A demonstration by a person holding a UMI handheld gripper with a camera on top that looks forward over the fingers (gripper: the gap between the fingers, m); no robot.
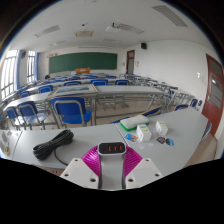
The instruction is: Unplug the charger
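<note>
**Jaws around black charger on near table, classroom behind**

Near left on the white table (190,125): a coiled black cable (52,143), lying flat, left of the jaws and apart from them. A thin lead seems to run from the coil toward the middle, but the join cannot be made out.

Centre: gripper (112,165) low over the table, fingers spread, magenta pads (92,164) facing inward. The black charger (112,149) sits between the finger ends at the far end of the pads. Jaws look open about it; contact on either side cannot be confirmed, and what it is plugged into is hidden.

Right of the jaws: a green and white flat item (132,123), then a small white box (145,133), another white box with a dark mark (160,129), and a small white bit (166,142) nearer. All close together, apart from the charger.

Far: rows of desks with blue chairs (68,110), a green chalkboard (86,61) on the back wall, windows (8,75) left, a brown door (215,88) right.
</note>
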